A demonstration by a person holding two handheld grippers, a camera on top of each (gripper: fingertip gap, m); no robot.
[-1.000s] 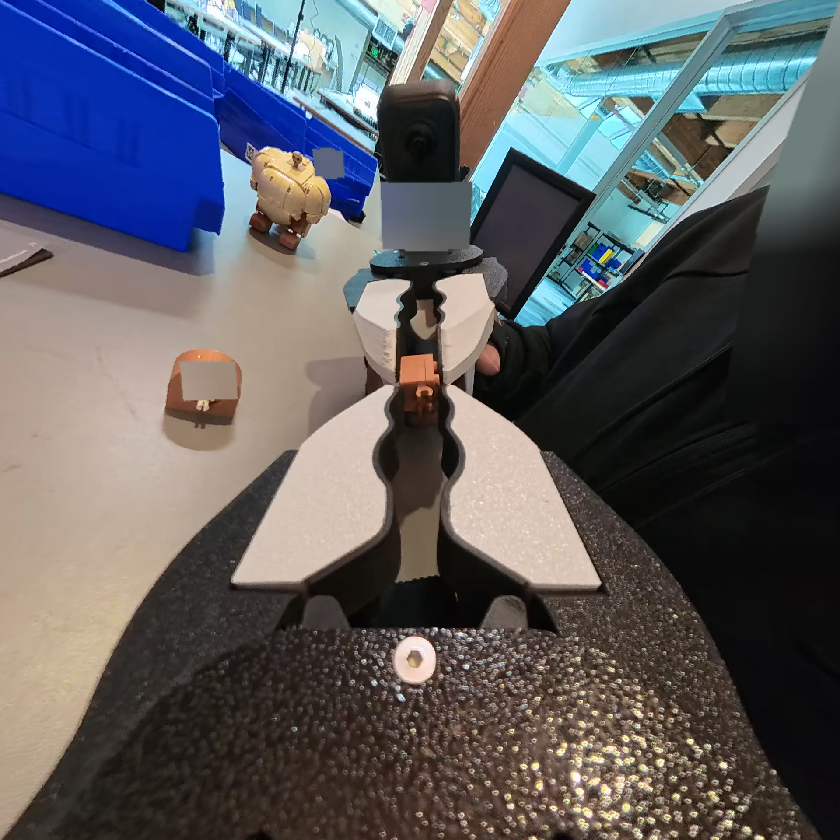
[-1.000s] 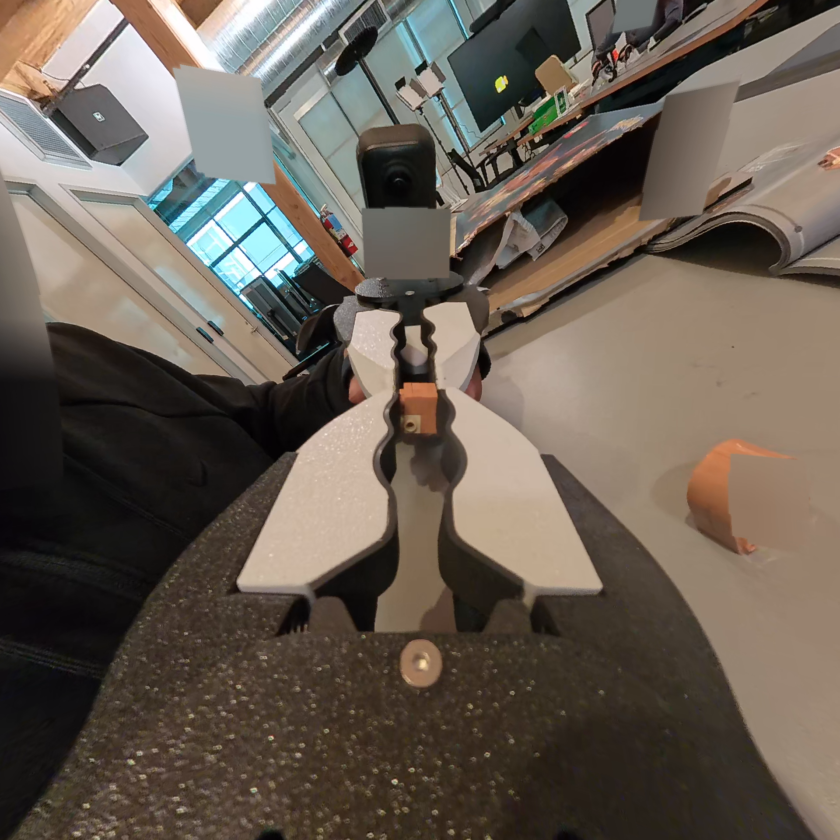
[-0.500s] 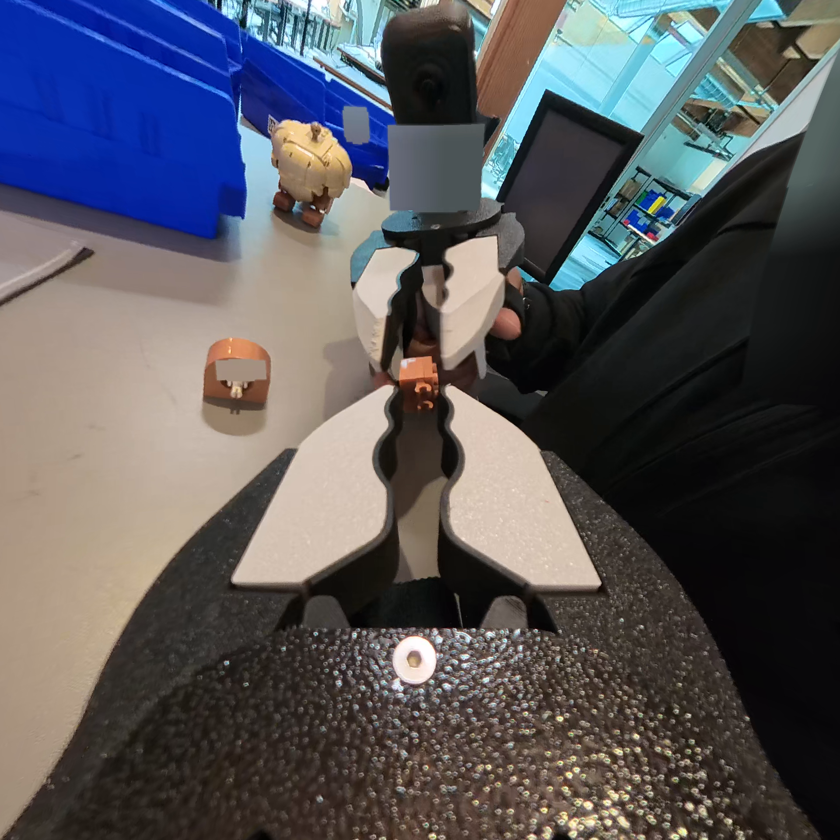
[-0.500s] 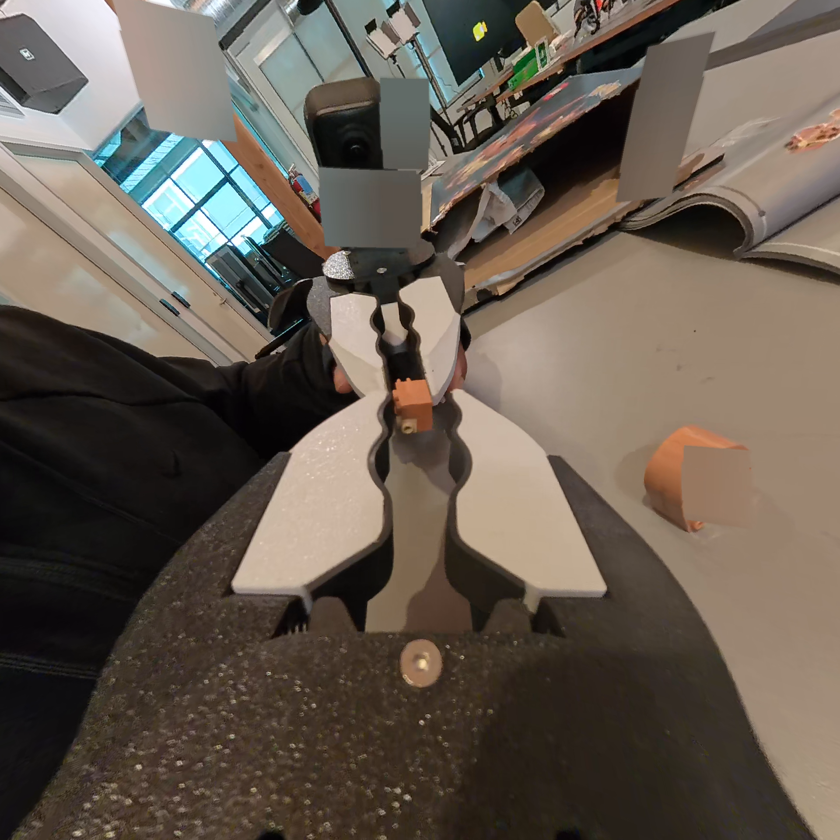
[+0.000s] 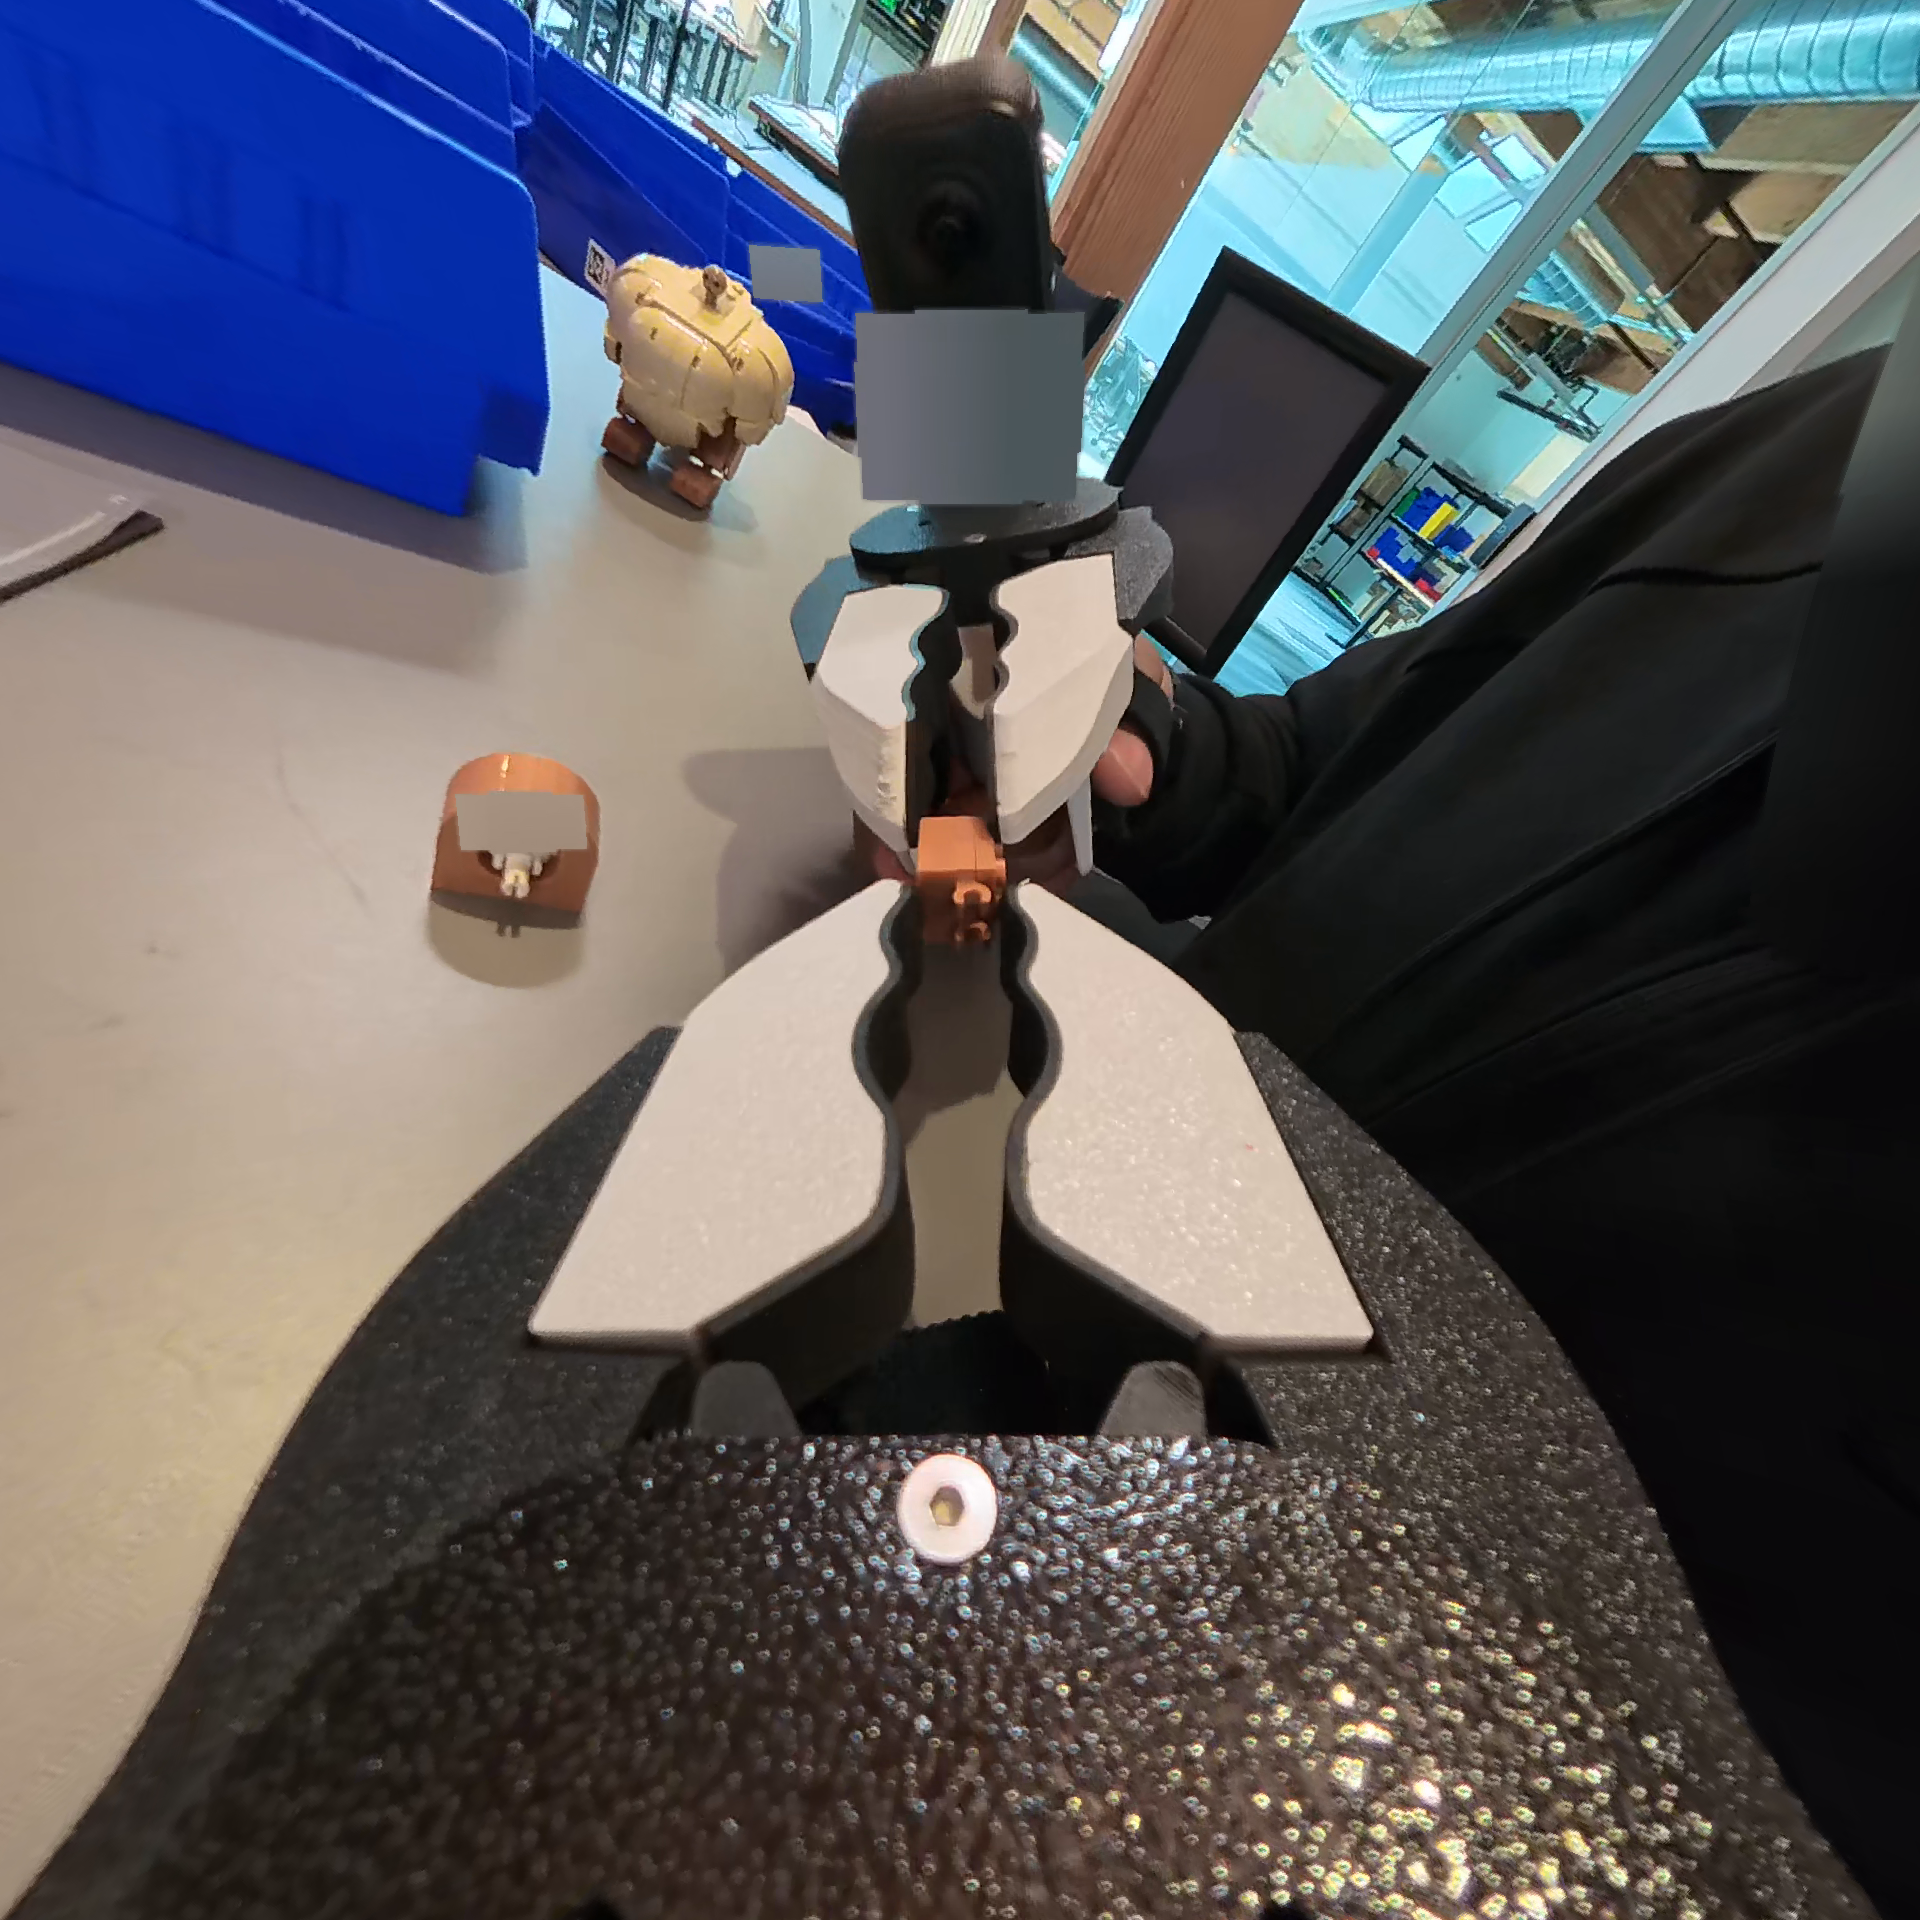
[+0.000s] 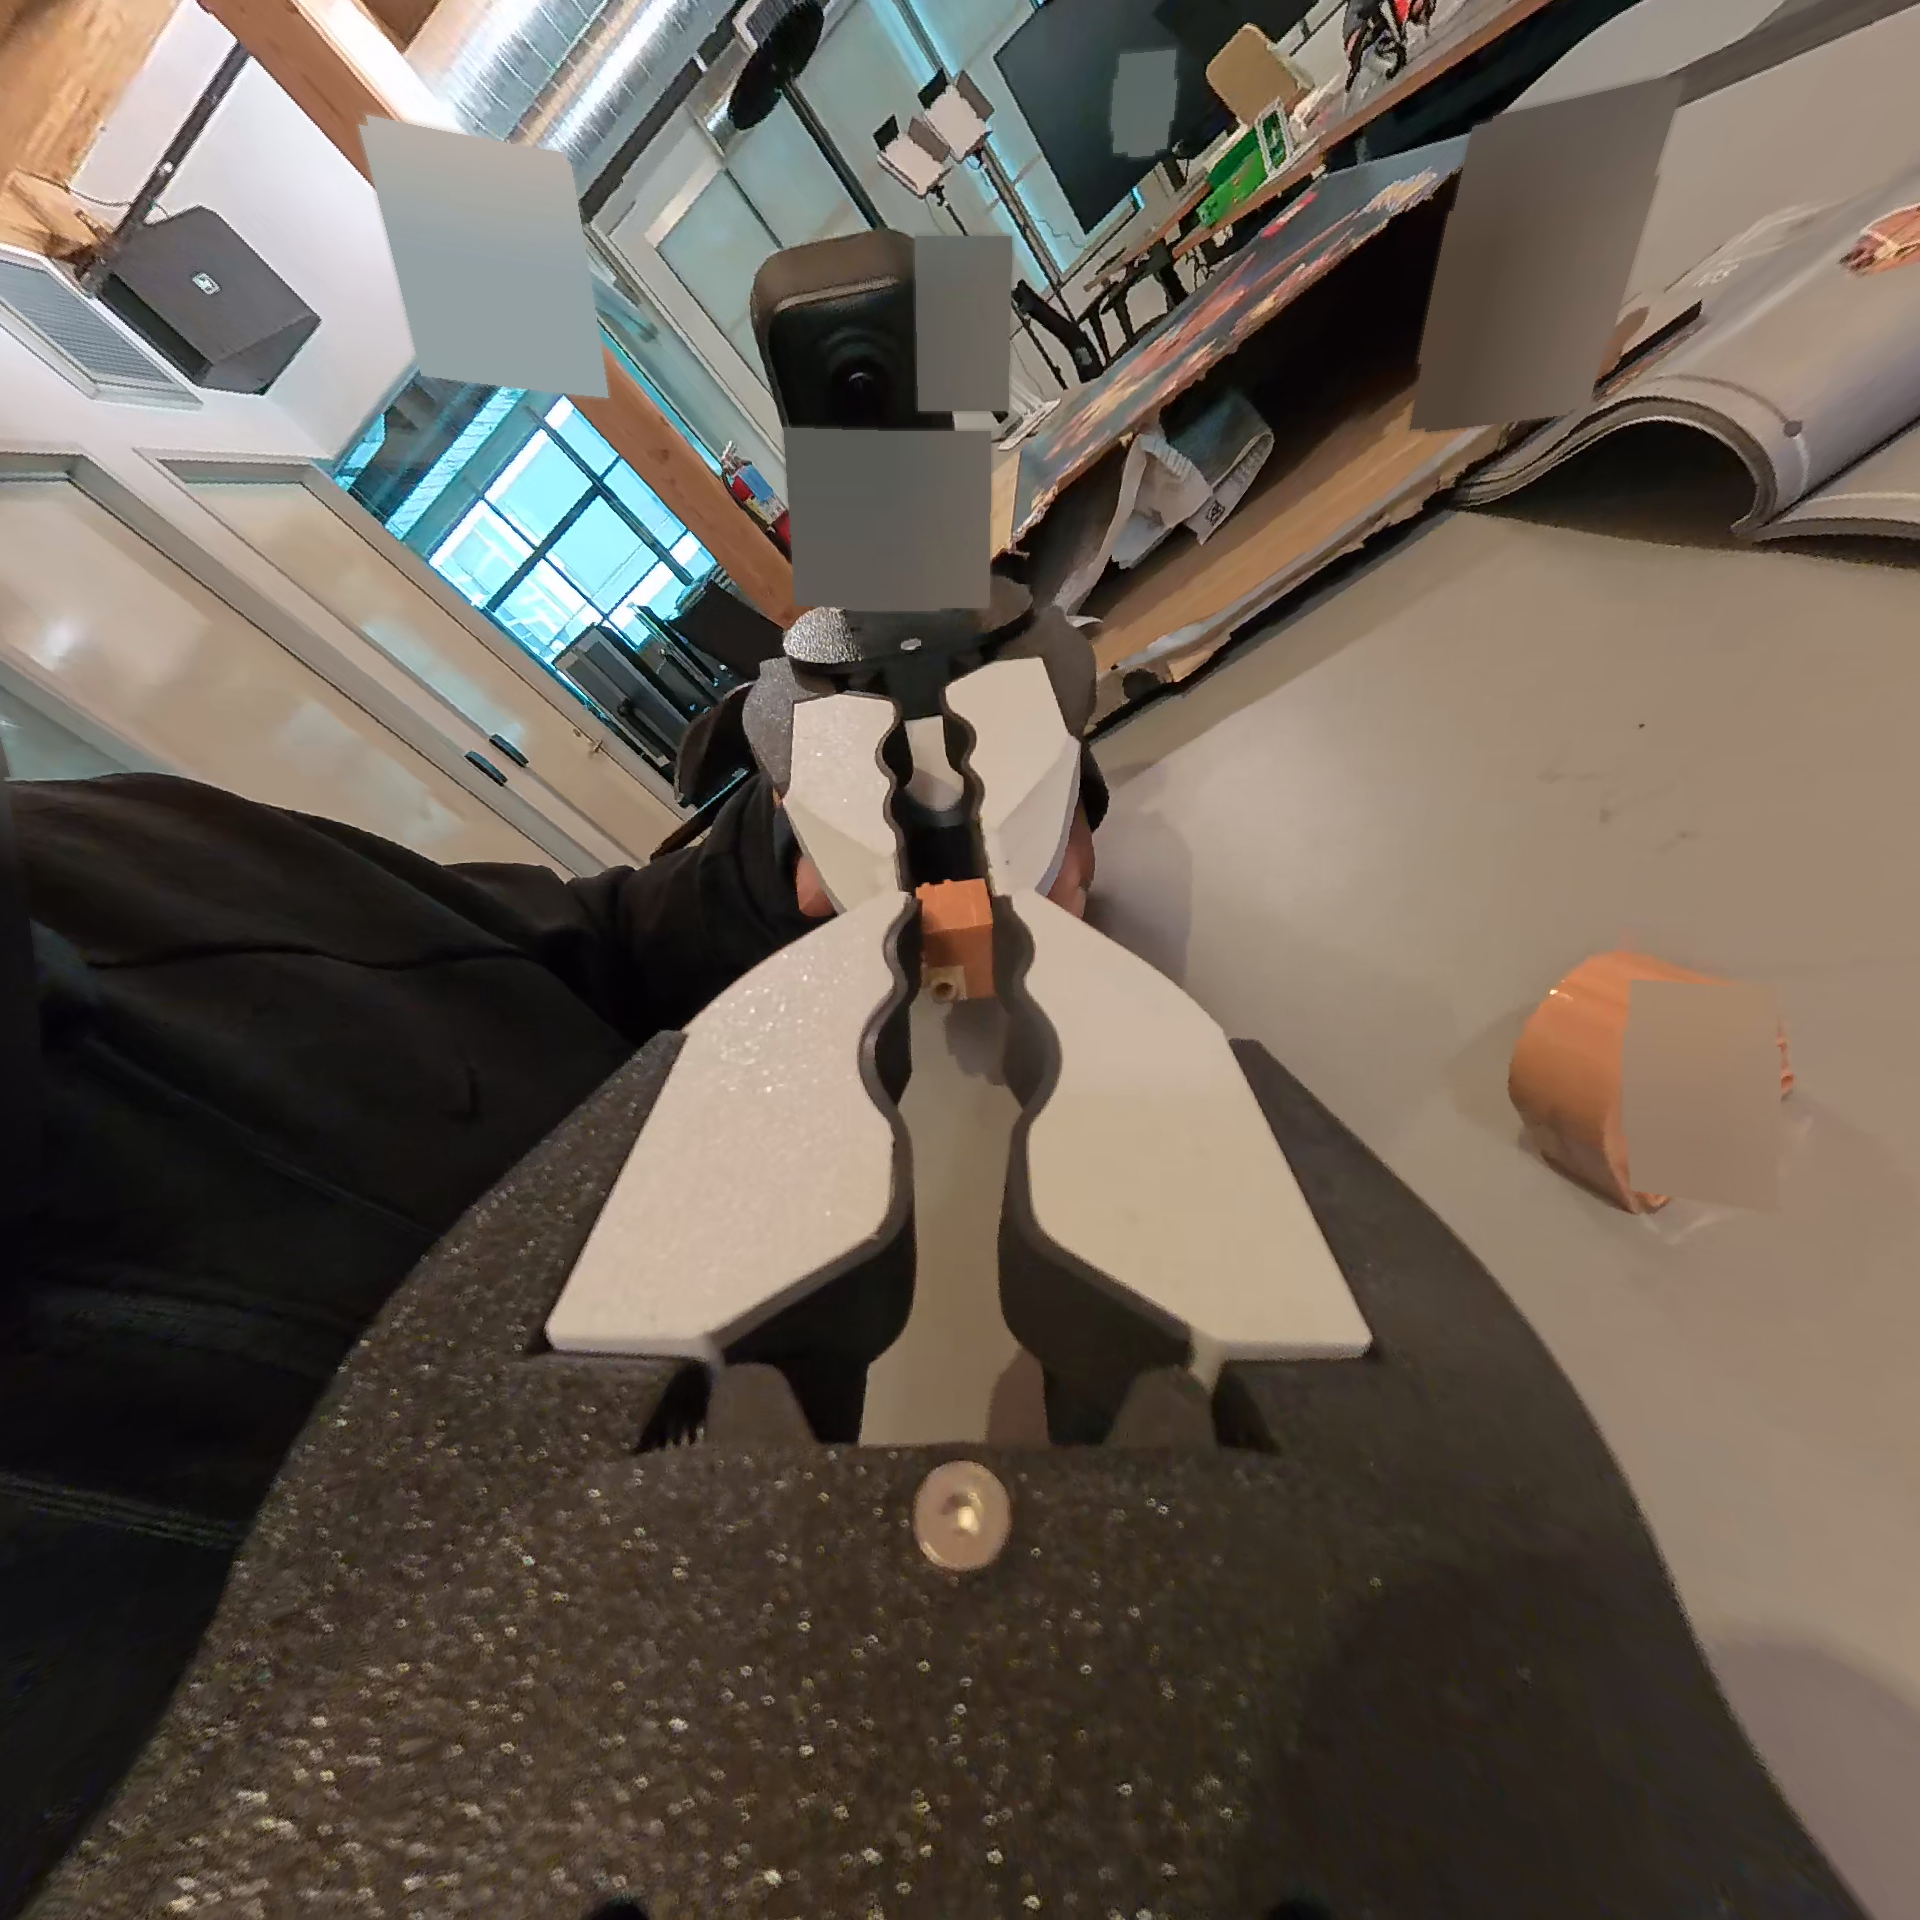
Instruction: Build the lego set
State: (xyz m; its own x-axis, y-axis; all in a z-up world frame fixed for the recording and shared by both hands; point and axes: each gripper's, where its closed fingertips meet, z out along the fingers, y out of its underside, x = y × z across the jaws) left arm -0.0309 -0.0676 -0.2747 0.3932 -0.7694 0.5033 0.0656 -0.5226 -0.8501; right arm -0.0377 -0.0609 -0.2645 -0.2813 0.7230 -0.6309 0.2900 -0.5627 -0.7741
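My two grippers face each other tip to tip above the grey table (image 5: 260, 1039). My left gripper (image 5: 961, 909) is shut on a small brown brick piece (image 5: 958, 868) with a clip on its near side. My right gripper (image 6: 956, 940) is shut on the same brown piece (image 6: 954, 925) from the opposite end. In the left wrist view the right gripper's white fingers (image 5: 1049, 727) reach down onto the top of the piece. In the right wrist view the left gripper's fingers (image 6: 842, 800) stand just behind it. Gloved hands hold both grippers.
A brown arched brick part with a white peg (image 5: 514, 842) lies on the table, also in the right wrist view (image 6: 1579, 1081). A cream brick figure with brown feet (image 5: 696, 364) stands by blue bins (image 5: 260, 229). An open magazine (image 6: 1787, 457) and cardboard lie beyond. Left and right tips are no more than a few centimetres apart.
My right gripper's jaws widened around the brown piece half a second ago and have come together on it again. My left gripper kept its hold throughout. Both grippers shifted slightly.
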